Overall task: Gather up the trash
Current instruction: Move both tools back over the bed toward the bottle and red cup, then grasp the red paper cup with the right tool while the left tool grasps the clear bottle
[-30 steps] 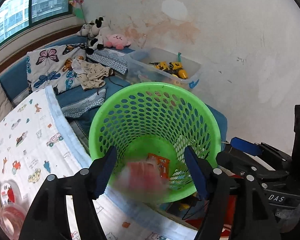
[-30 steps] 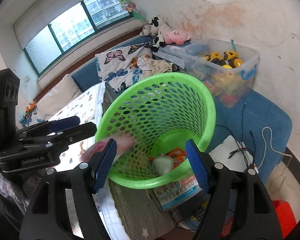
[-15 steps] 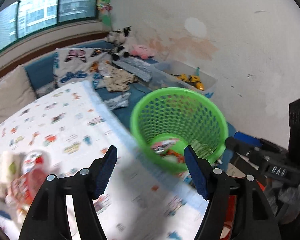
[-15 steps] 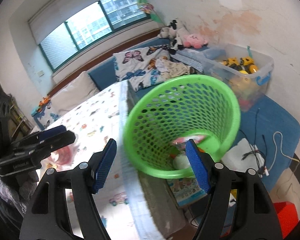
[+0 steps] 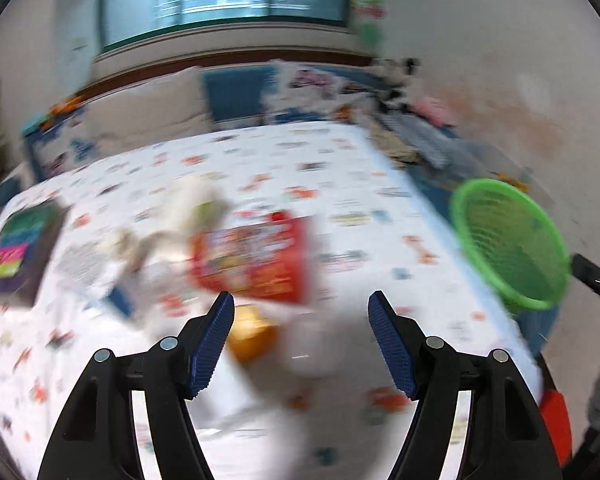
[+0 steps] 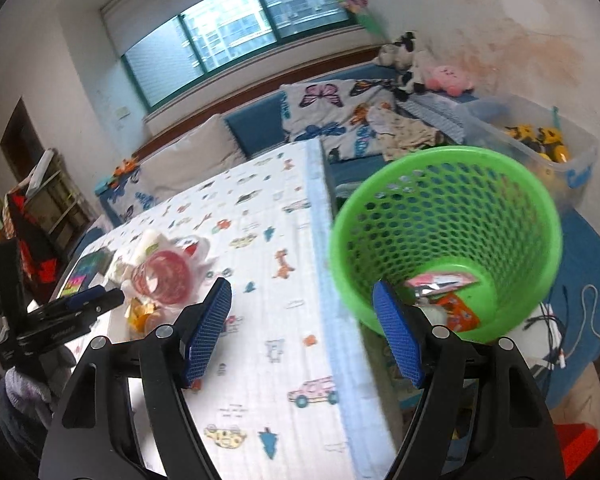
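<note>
A green mesh basket stands off the table's right edge and holds several wrappers; it also shows in the left wrist view. My left gripper is open and empty above a blurred pile of trash: a red packet, a yellow piece, white crumpled paper. My right gripper is open and empty over the table near the basket. The left gripper shows in the right wrist view beside a red-rimmed cup.
The table has a white cartoon-print cloth. A dark colourful box lies at its left. Beyond are a blue bench with cushions, soft toys and a clear toy bin. Cables lie on the floor.
The left gripper let a red wrapper fall into the basket, then swung left over the trash pile on the table. The right gripper drew back a little from the basket.
</note>
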`<state>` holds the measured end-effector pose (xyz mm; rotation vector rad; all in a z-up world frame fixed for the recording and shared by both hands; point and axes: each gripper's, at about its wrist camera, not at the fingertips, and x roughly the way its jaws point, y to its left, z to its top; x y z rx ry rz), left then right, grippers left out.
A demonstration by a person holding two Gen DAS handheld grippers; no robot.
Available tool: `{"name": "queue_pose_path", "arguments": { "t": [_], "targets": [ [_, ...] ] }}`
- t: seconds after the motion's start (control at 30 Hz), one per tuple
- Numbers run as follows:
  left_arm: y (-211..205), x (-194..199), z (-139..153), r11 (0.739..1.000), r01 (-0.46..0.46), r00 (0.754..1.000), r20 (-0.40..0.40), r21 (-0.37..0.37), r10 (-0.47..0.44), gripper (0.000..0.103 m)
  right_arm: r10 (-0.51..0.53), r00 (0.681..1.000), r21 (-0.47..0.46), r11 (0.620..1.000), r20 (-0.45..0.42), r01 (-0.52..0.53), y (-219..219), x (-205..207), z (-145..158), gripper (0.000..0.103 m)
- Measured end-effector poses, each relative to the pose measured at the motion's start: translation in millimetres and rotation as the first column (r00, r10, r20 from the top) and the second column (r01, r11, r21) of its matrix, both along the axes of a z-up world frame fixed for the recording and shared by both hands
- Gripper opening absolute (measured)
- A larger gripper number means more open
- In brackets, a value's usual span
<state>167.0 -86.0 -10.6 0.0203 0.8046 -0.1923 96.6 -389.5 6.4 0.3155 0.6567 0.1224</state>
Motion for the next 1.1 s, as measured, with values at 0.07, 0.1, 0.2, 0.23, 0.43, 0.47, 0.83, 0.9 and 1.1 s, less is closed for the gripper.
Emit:
{"name": "queue_pose_path", "arguments": {
  "t": [0.07, 0.1, 0.2, 0.23, 0.43, 0.47, 0.83, 0.9, 1.1],
  "targets": [
    [19.8, 5.6, -6.3, 0.998, -0.059, 0.998, -0.021, 0.006, 0.059, 0.067, 0.021, 1.0, 0.001, 1.0, 0.0, -0.021, 8.1, 3.3, 0.3, 0.074],
    [32.1, 9.8, -10.9, 0.995, -0.096, 0.995, -0.039, 0.008, 0.096, 0.067, 0.032, 0.999, 0.0, 0.999, 0.0, -0.032, 12.4, 5.4, 0.2, 0.074],
    [52.1, 22.6, -21.5, 0.987, -0.161, 0.983, -0.092, 0.0, 0.16, 0.067, 0.061, 0.998, -0.001, 0.998, -0.008, -0.061, 24.5, 12.2, -2.6, 0.074],
    [55.3, 26.3, -24.8, 0.986, -0.169, 0.98, -0.106, -0.006, 0.168, 0.067, 0.069, 0.998, 0.001, 0.998, -0.012, -0.069, 27.3, 13.5, -3.6, 0.074],
    [65.6, 52.0, -40.6, 0.977, -0.212, 0.963, -0.17, -0.004, 0.208, 0.067, 0.138, 0.99, 0.005, 0.99, -0.034, -0.138, 52.5, 25.0, -11.0, 0.074],
    [66.3, 55.6, -42.8, 0.976, -0.219, 0.961, -0.174, 0.004, 0.216, 0.067, 0.148, 0.988, 0.006, 0.989, -0.036, -0.148, 56.0, 26.4, -11.8, 0.074],
    [71.6, 71.9, -59.2, 0.974, -0.227, 0.948, -0.228, 0.002, 0.221, 0.067, 0.328, 0.942, 0.08, 0.943, -0.066, -0.323, 100.9, 70.9, -23.3, 0.08],
    [72.2, 71.9, -61.5, 0.975, -0.222, 0.948, -0.231, 0.003, 0.217, 0.067, 0.368, 0.927, 0.088, 0.928, -0.072, -0.361, 112.1, 85.3, -23.9, 0.084],
    [74.8, 72.3, -65.3, 0.978, -0.208, 0.951, -0.24, -0.024, 0.196, 0.063, 0.474, 0.876, 0.097, 0.879, -0.085, -0.466, 139.6, 121.7, -27.3, 0.094]
  ]
}}
